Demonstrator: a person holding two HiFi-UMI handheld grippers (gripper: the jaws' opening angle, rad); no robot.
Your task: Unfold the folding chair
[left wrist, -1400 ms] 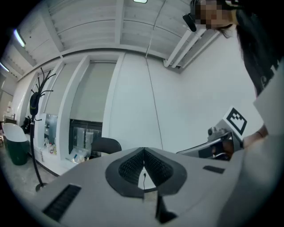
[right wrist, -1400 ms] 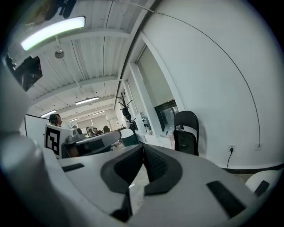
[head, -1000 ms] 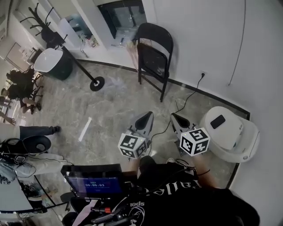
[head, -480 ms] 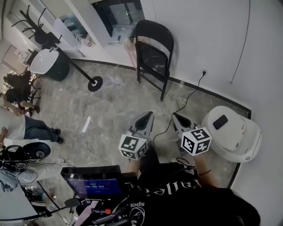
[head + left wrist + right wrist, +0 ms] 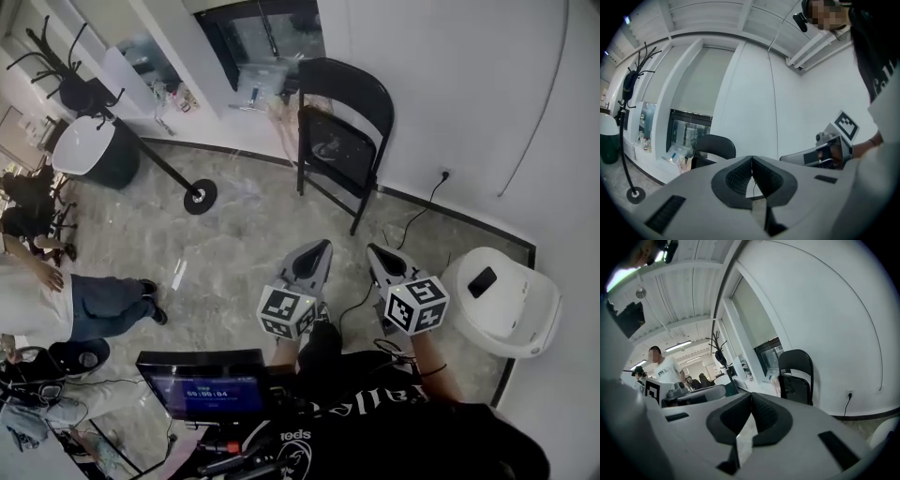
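Observation:
A black folding chair [image 5: 342, 141] stands folded against the white wall, its seat tipped up flat against the frame. It also shows small in the left gripper view [image 5: 715, 147] and in the right gripper view [image 5: 797, 376]. My left gripper [image 5: 322, 247] and right gripper [image 5: 373, 250] are held side by side above the marble floor, pointing at the chair and well short of it. Both are shut with nothing between the pads, as the left gripper view [image 5: 751, 160] and the right gripper view [image 5: 751, 398] show.
A white round appliance [image 5: 502, 305] with a phone [image 5: 483, 281] on top sits at the right. A black cable [image 5: 412, 216] runs from a wall socket [image 5: 445, 175]. A coat stand's base [image 5: 200, 197], a dark bin [image 5: 94, 155] and a person [image 5: 56, 300] are at the left.
Both grippers and the head have moved forward, so the chair is nearer. A person has walked into view at the left. Both grippers stay shut.

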